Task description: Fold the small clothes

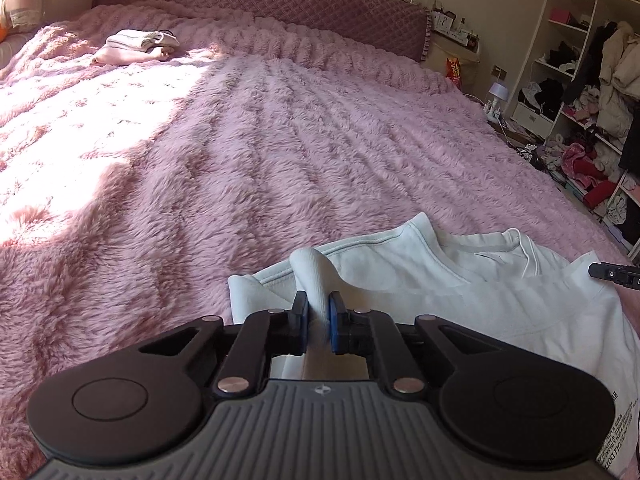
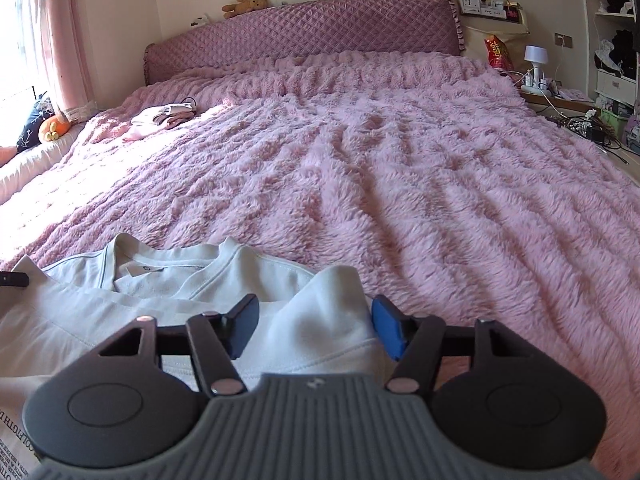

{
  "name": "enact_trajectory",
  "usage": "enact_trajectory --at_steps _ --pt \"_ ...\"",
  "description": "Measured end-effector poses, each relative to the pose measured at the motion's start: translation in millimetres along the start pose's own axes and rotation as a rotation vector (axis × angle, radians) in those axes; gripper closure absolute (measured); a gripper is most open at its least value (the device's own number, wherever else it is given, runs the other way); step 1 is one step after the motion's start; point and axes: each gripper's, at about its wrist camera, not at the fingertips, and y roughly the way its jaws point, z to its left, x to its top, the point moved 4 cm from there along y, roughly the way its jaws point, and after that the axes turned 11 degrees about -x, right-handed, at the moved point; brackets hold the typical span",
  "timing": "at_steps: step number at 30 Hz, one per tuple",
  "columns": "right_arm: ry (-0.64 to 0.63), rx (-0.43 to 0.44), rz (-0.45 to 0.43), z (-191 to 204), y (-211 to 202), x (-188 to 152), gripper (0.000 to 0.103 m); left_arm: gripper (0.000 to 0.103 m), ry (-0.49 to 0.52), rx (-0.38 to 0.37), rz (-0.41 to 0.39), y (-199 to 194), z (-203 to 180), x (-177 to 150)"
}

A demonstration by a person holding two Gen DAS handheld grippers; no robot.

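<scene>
A white shirt [image 1: 500, 300] lies on the pink fluffy blanket [image 1: 280, 140] at the near edge of the bed. My left gripper [image 1: 318, 318] is shut on a raised fold of the shirt's left edge. In the right wrist view the same shirt [image 2: 160, 292] lies with its collar facing up. My right gripper [image 2: 314, 326] is open, its blue pads standing either side of a bunched hump of the shirt's right edge. A tip of the right gripper shows at the right edge of the left wrist view [image 1: 612, 272].
A small pile of folded light clothes [image 2: 166, 116] sits far left near the quilted headboard [image 2: 304, 32]. Open shelves with clothes [image 1: 580, 100] stand at the right. A bedside table with a lamp [image 2: 536, 60] and cables is beyond the bed's right side.
</scene>
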Motion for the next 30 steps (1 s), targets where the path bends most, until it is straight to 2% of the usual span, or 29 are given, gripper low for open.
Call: enact_trajectory --at_steps 1,4,8,11,12,13,14,17,20,24,26,29,30 --pt "-0.016 -0.019 0.011 2 3 1 0.098 0.094 -0.001 0.007 -0.033 -4 -2 1" --pt "0.029 -0.064 -0.046 -4 0 5 0.100 0.094 -0.073 0.018 -0.127 -13 6 5" --pt "0.082 -0.110 -0.016 -11 13 3 0.102 0.094 -0.193 0.051 -0.075 5 31 2" --pt "0.079 -0.131 0.025 -9 25 -3 0.101 0.091 -0.219 0.065 -0.041 13 37 -2" --pt "0.078 -0.133 0.027 -9 25 -4 0.097 0.090 -0.227 0.059 -0.040 12 38 -1" --pt "0.077 -0.145 0.024 -10 23 -3 0.092 0.084 -0.232 0.063 -0.044 9 39 0" --pt "0.082 -0.147 0.009 -12 17 -2 0.082 0.084 -0.235 0.060 -0.048 5 39 1" --pt "0.101 -0.104 -0.025 -21 -13 -2 0.072 0.079 -0.233 0.041 -0.058 -15 39 5" --pt "0.144 -0.011 -0.026 -33 -59 -15 0.069 0.078 -0.239 -0.009 -0.075 -47 32 -3" --pt "0.125 0.047 0.018 -41 -119 -55 0.067 0.072 -0.223 -0.063 -0.076 -100 8 -40" --pt "0.118 0.076 0.053 -42 -147 -83 0.067 0.059 -0.219 -0.077 -0.075 -121 -2 -62" --pt "0.127 0.079 0.082 -47 -170 -111 0.054 0.057 -0.232 -0.095 -0.054 -147 -13 -98" --pt "0.136 0.075 0.090 -49 -174 -120 0.054 0.057 -0.240 -0.093 -0.044 -151 -14 -106"
